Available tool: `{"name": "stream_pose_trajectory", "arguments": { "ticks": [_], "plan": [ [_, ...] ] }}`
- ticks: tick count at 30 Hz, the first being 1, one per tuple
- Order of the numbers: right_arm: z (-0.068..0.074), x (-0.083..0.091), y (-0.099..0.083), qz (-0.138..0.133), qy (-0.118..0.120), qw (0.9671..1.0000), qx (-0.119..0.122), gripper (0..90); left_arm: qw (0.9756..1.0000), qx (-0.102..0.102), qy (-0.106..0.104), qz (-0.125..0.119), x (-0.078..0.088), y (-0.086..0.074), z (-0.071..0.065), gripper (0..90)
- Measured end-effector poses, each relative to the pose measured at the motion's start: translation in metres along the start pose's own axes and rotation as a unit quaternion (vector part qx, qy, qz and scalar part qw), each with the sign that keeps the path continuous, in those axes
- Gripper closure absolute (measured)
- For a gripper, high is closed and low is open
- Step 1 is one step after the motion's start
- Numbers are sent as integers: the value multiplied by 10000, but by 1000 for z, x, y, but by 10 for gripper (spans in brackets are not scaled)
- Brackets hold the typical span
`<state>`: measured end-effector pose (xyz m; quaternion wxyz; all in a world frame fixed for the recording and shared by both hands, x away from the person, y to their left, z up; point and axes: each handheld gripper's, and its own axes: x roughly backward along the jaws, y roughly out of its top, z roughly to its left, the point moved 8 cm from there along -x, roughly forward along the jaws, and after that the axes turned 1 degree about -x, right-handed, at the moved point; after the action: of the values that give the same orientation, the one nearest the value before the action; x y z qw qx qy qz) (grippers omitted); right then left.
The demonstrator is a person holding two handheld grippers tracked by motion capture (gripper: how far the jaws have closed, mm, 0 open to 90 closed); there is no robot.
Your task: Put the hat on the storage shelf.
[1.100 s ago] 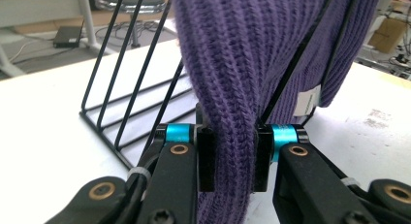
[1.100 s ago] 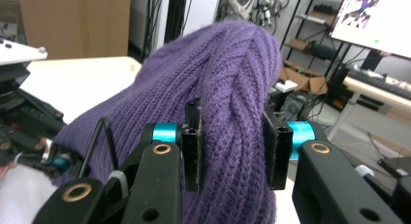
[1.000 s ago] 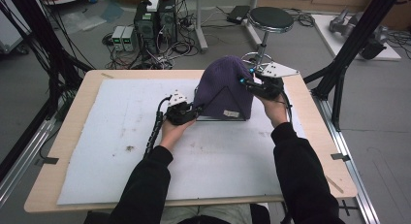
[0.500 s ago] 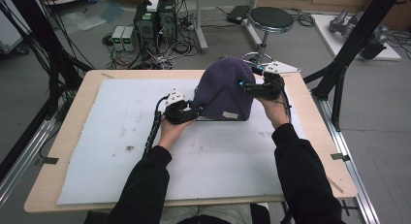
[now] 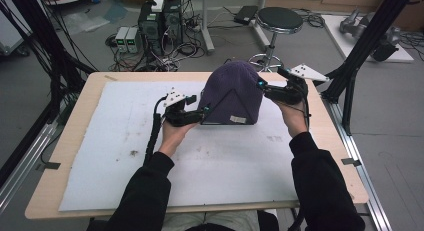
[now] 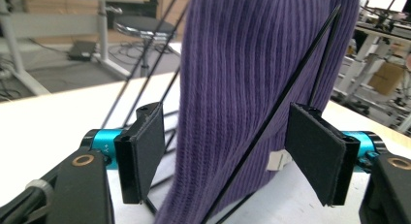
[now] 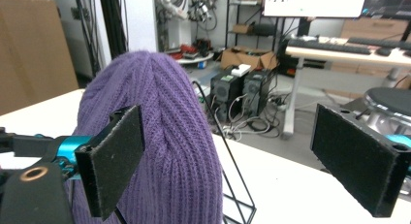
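Observation:
A purple knit hat (image 5: 232,91) sits pulled over a black wire frame (image 7: 228,166) on the white mat (image 5: 125,141). My left gripper (image 5: 202,112) is at the hat's lower left edge. Its jaws have just been opening, and the left gripper view has the hat's (image 6: 252,88) side between the pads (image 6: 143,151) without touching them. My right gripper (image 5: 261,87) is at the hat's upper right side. Its jaws have also just been opening and stand wide, with the hat (image 7: 160,136) beside the left pad (image 7: 116,156), apart from it. A small white label (image 6: 275,159) shows at the hem.
The mat covers a wooden table (image 5: 95,86). Black frame posts (image 5: 370,46) rise at both sides of the table. Behind it stand a round stool (image 5: 280,20) and computer boxes (image 5: 160,21) with cables on the floor.
Both grippers have let go of the hat and drawn slightly back from it. The hat now sits rounder on its frame.

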<state>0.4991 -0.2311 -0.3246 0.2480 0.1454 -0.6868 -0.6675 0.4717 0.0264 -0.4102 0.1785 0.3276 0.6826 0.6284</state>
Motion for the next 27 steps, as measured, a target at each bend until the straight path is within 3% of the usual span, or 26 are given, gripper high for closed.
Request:
{"name": "stream_pose_trajectory", "arguments": {
  "ticks": [6, 11, 20, 27],
  "plan": [
    [-4, 17, 1, -205, -386, 9990, 48, 116, 9987, -38, 378, -338, 19, 10, 10, 297],
    [-9, 31, -8, -333, -705, 9969, -56, 116, 9962, -30, 761, -424, 39, 12, 24, 297],
    [-6, 43, -29, -305, -943, 9951, 1, 116, 9899, -142, 1260, -633, 72, 16, 40, 290],
    [-4, 50, -41, -170, -1048, 9943, -52, 116, 9853, -143, 1556, -688, 99, 8, 50, 271]
  ]
}}
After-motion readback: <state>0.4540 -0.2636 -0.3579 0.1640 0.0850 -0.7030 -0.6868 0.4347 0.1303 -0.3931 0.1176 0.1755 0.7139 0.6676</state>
